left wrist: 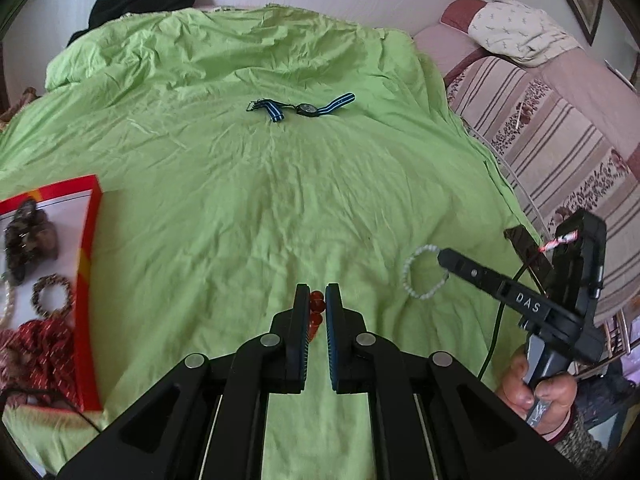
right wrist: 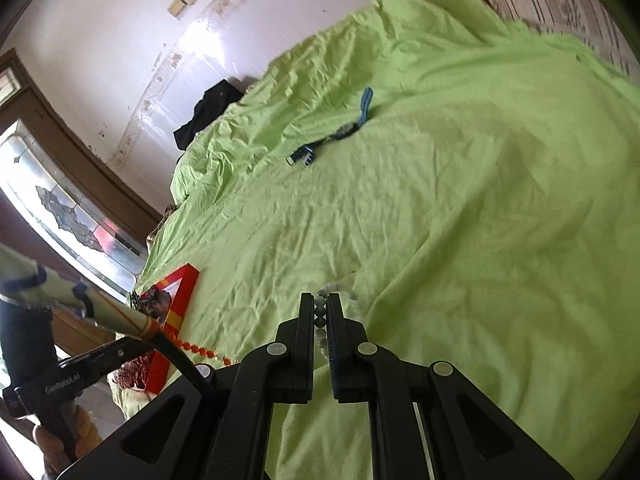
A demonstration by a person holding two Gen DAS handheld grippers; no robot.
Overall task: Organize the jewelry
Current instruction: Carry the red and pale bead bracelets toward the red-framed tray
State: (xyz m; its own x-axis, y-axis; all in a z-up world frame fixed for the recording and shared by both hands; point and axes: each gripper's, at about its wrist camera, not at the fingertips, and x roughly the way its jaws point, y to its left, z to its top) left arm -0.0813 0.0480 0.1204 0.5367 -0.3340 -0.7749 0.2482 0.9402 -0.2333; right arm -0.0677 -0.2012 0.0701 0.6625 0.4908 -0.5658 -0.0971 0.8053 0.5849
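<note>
My left gripper [left wrist: 316, 304] is shut on a strand of orange-red beads [left wrist: 315, 307] above the green bedsheet [left wrist: 280, 200]. In the right wrist view the orange-red beads [right wrist: 200, 350] trail from the left gripper [right wrist: 148, 340] near the red box [right wrist: 183, 293]. My right gripper [right wrist: 320, 312] is shut on a pale grey bead bracelet [right wrist: 320, 309]. From the left wrist view, the bracelet [left wrist: 406, 276] hangs as a loop from the right gripper [left wrist: 442, 258]. The red box [left wrist: 90, 264] on the left holds a hair claw [left wrist: 28, 236], a beaded bracelet [left wrist: 52, 294] and a red scrunchie [left wrist: 44, 348].
A watch with a blue striped strap [left wrist: 308, 109] lies on the sheet farther back, also in the right wrist view [right wrist: 340, 132]. A black garment [left wrist: 140, 0] sits at the bed's far left corner. Striped cushions [left wrist: 560, 140] run along the right. A green cable [left wrist: 496, 320] hangs by the right hand.
</note>
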